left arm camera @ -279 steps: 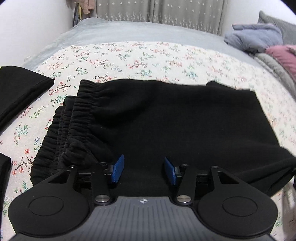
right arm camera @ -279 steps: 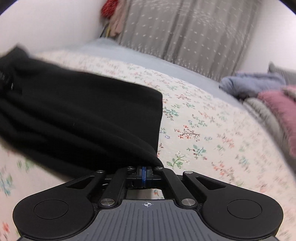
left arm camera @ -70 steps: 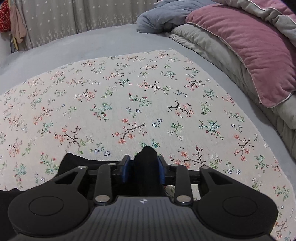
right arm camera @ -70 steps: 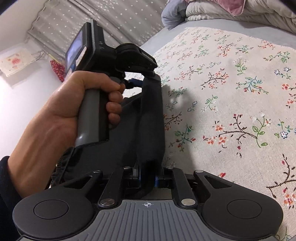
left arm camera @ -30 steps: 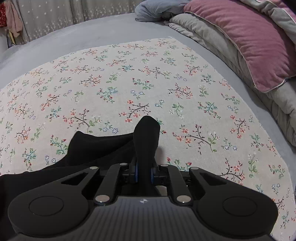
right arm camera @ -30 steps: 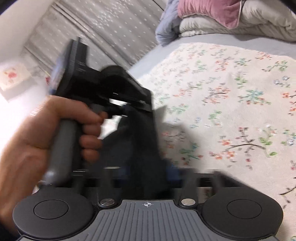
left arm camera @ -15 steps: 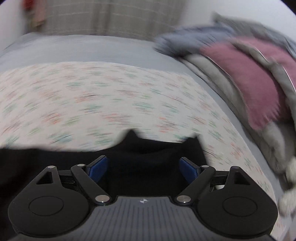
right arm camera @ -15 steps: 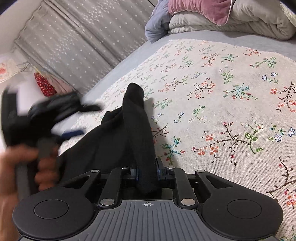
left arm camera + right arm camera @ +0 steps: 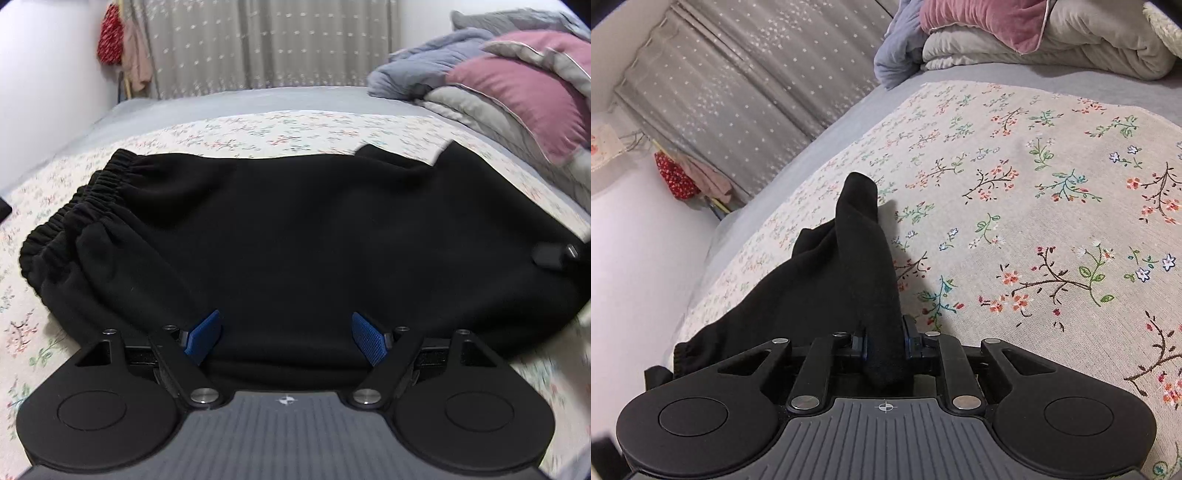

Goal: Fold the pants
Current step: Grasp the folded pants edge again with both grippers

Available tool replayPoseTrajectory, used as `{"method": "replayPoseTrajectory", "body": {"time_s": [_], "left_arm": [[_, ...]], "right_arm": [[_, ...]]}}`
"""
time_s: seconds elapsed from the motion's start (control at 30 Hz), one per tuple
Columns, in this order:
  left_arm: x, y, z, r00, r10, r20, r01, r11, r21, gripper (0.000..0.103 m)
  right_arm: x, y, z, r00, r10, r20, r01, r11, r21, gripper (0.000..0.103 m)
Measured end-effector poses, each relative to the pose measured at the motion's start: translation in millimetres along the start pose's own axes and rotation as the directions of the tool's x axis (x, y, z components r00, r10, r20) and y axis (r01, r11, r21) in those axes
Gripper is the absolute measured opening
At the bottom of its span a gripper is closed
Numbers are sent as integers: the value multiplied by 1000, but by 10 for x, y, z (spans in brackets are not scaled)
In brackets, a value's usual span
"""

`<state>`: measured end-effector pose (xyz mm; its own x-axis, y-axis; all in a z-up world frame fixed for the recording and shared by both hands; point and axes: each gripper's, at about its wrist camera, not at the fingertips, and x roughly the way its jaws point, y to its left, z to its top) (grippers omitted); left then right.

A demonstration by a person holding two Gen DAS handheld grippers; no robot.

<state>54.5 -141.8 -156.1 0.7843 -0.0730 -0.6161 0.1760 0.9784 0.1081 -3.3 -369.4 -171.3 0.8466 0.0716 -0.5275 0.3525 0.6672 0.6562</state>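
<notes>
the left gripper (image 9: 286, 338) stands with its 2 blue pads (image 9: 203, 336) wide apart; its jaws have just been opening and then eased in a little, and nothing is pinched between them. the right gripper (image 9: 884, 345) is clamped on a thick fold of the black pants (image 9: 303, 236), which bulges up between its pads and hides their faces almost completely. from the left wrist view only a small dark piece of the right gripper shows at the far right edge, against the cloth, and the picture is smeared there, so little more can be made out. the near hem of the pants is covered by the left gripper's own body.

the pants lie folded in a broad slab on the floral bedspread (image 9: 280, 129), directly ahead of and under the open pads, with the gathered elastic waistband (image 9: 74, 206) at the left in stacked layers and 2 raised peaks of cloth along the far edge at the right. in the right wrist view the pinched fold rises in a ridge away from the jaws, with the rest trailing down to the left.

beyond the bedspread is a grey sheet (image 9: 229, 101), then a spotted grey curtain (image 9: 266, 40). a pink pillow (image 9: 517, 92) and bundled grey bedding (image 9: 417, 79) are heaped at the right, well apart from the pants. red and pink cloths (image 9: 110, 35) hang by the wall at the left.
</notes>
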Motion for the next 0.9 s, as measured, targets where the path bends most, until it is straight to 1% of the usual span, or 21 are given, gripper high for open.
{"method": "replayPoseTrajectory", "body": {"time_s": [0.07,0.2,0.23,0.3,0.33,0.4,0.47,0.5,0.53,0.57,0.6,0.67,0.7,0.73,0.77,0.8,0.87,0.9], "left_arm": [[-29,9,5,1000,-18,-15,18,1000,14,96],[1,194,104,995,-73,-69,72,997,-21,95],[-26,212,139,993,-89,-72,87,996,-38,95],[-77,269,221,990,-136,-45,132,988,-85,95],[-88,269,245,989,-143,-32,139,986,-90,95],[-39,203,267,989,-144,-31,142,988,-61,95],[96,110,215,987,-145,-71,141,988,-57,96],[115,55,165,989,-133,-61,130,991,-38,98],[95,-6,135,992,-118,-45,118,993,0,98],[71,-48,122,992,-118,-43,119,992,30,98],[64,-45,126,991,-124,-50,126,991,35,98],[88,32,236,983,-151,-101,152,988,8,98],[107,104,318,977,-170,-132,168,985,-29,97],[117,187,407,972,-185,-148,174,981,-85,97],[118,275,495,970,-197,-140,177,973,-146,97],[112,334,579,970,-210,-120,186,966,-180,96],[129,332,730,971,-217,-101,197,965,-174,97],[166,312,808,970,-220,-105,199,964,-174,97]], "right_arm": [[-6,4,-2,1000,0,1,0,1000,3,16],[-4,0,-8,1000,-3,3,3,1000,5,16],[-2,-1,-8,1000,-5,3,5,1000,4,16],[4,-4,-6,1000,-6,4,6,1000,6,16],[6,-2,-6,1000,-5,4,5,1000,7,16],[6,6,-7,1000,-4,5,4,1000,8,16],[8,6,-1,1000,-2,5,2,1000,11,16],[5,-1,1,1000,0,4,0,1000,14,16],[5,-9,3,1000,3,2,-3,1000,19,16],[1,-16,3,1000,6,1,-6,1000,23,16],[-1,-20,1,1000,9,0,-9,1000,27,16],[-6,-29,-1,1000,14,-1,-14,999,34,16],[-10,-29,-3,1000,14,0,-14,999,34,16],[-13,-27,-3,1000,16,0,-16,999,34,16],[-18,-26,-4,1000,18,2,-18,999,36,16],[-22,-22,-3,1000,21,4,-21,999,38,16],[-30,-7,0,1000,25,7,-25,999,39,16],[-35,5,3,1000,28,10,-28,999,36,16]]}}
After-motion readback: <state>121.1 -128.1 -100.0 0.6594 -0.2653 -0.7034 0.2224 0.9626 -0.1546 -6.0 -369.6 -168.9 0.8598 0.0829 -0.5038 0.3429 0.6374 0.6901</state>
